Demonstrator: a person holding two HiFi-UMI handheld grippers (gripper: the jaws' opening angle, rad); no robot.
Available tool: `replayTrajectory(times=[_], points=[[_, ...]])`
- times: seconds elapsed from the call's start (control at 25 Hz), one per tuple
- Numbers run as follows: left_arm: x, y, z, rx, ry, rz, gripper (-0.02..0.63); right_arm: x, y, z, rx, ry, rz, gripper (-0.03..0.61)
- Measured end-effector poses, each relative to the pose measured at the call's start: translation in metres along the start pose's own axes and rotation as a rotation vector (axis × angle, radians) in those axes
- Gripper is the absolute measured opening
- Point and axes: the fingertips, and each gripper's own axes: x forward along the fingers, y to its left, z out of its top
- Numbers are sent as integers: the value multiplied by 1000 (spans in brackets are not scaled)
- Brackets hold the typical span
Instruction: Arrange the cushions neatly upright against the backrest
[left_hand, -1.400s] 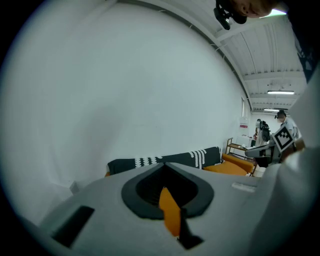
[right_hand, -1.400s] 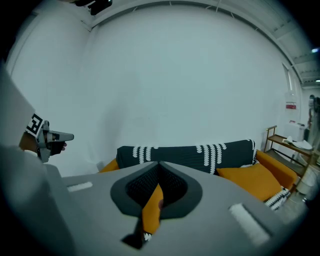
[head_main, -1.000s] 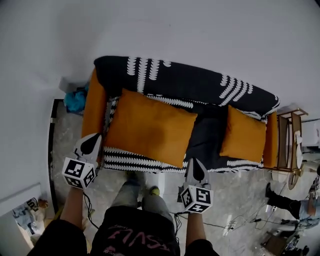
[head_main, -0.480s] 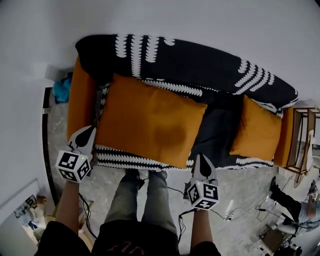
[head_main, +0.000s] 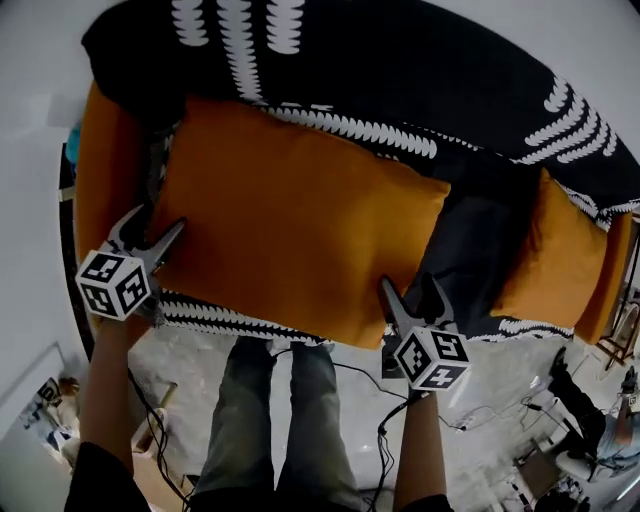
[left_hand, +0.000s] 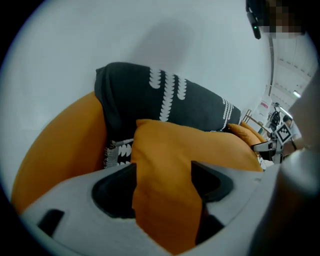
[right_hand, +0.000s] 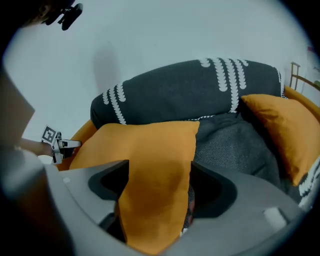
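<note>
The left gripper (head_main: 152, 222) and right gripper (head_main: 408, 290) have descended to the large cushion (head_main: 290, 230), and their jaws have just been opening. That cushion lies flat on the sofa (head_main: 400, 90) seat, long axis parallel to the backrest. Each gripper's jaws stand apart astride one front corner.

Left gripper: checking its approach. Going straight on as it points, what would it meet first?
Probably the large orange fabric cushion: its corner lies between the left gripper's jaws, which have just been opening and stand apart.
</note>
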Motion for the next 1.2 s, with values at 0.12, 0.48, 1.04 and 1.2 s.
replayTrajectory(times=[0.12, 0.48, 1.04, 1.2], points=[[22, 16, -13, -4, 39, -18, 441, 20, -8, -14, 16, 32, 27, 465], [38, 20, -26, -103, 70, -198, 427, 44, 8, -29, 96, 56, 127, 419], [-25, -26, 11, 144, -116, -175, 135, 3, 48, 18, -235, -87, 16, 218], [-56, -18, 54, 163, -244, -118, 143, -4, 69, 69, -294, -209, 29, 219]])
